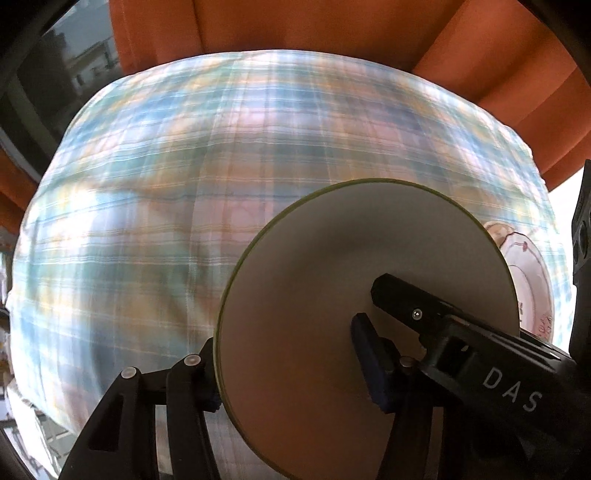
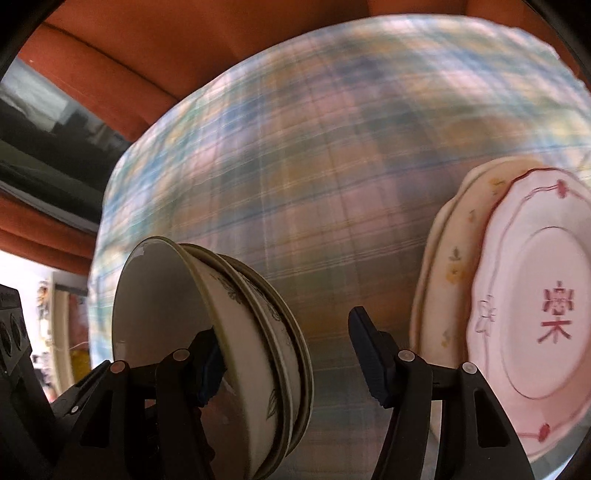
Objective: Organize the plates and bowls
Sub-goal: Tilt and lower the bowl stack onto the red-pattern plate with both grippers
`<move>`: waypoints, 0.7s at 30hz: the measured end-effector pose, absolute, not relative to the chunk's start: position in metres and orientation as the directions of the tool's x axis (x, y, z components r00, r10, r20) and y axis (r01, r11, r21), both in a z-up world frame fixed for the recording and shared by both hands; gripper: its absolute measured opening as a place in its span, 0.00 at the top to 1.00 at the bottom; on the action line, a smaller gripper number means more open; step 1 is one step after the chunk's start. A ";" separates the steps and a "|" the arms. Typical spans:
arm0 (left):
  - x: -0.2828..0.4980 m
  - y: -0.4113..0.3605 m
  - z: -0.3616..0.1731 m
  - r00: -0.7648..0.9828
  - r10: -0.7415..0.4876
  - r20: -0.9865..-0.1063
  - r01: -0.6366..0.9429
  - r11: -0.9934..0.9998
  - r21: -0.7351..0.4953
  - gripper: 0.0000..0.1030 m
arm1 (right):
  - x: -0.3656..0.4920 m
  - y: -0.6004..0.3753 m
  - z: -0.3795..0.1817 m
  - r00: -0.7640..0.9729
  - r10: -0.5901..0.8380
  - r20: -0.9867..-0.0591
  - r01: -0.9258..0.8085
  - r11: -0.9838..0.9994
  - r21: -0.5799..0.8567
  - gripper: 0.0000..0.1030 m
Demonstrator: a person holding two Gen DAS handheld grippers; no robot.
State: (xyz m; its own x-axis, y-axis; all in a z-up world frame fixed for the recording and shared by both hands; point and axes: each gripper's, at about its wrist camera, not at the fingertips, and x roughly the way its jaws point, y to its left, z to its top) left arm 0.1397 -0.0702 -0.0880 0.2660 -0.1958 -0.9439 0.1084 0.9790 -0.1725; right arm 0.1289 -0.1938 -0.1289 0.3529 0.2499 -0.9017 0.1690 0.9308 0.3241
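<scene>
Left wrist view: left tool (image 1: 286, 363) spread across the stacked bowls (image 1: 354, 317), one finger outside the rim at lower left, the blue-padded finger inside against the smooth cream wall. Whether the pads truly press cannot be told. Green-edged rim round and thin, mouth of the bowls facing the camera. Right tool (image 1: 436, 314) entering from the right and reaching into the same bowl. Beyond the rim, at the right, a sliver of the pink plate (image 1: 532, 284). Underneath, a soft checked cloth (image 1: 184, 184) in blue, pink and yellow over the bench; orange sofa (image 1: 332, 26) behind.

Right wrist view: right tool (image 2: 286, 363) pinching nothing visibly: left pad (image 2: 210, 373) tucked against the inside of the topmost bowl of the stacked bowls (image 2: 236, 332), right pad free over the cloth. Glazed, leaf-printed walls nested tightly, tilted leftward. To the right, just beside the free finger, the pink plate (image 2: 535, 314) with scalloped edge lying on a cream flowered plate (image 2: 458, 251). Probable next move: setting the bowls down left of the plates.
</scene>
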 end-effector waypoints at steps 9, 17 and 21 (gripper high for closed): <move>0.139 -0.072 -0.086 0.258 -0.172 -0.951 0.091 0.984 -0.153 0.44 | 0.131 -0.187 -0.127 0.339 0.329 -0.882 0.092 0.921 0.379 0.61; 0.137 -0.067 -0.085 0.220 -0.210 -0.952 0.124 0.975 -0.187 0.48 | 0.129 -0.176 -0.123 0.336 0.241 -0.911 0.105 0.951 0.290 0.59; 0.134 -0.059 -0.083 0.194 -0.231 -0.954 0.152 0.967 -0.203 0.48 | 0.123 -0.176 -0.123 0.324 0.226 -0.918 0.146 0.947 0.285 0.59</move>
State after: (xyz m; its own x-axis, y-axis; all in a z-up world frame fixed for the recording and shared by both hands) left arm 0.1344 -0.0593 -0.0827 0.1935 -0.2309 -0.9535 0.1516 0.9673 -0.2034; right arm 0.1231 -0.1756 -0.1231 0.3243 0.2262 -0.9185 0.1456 0.9475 0.2848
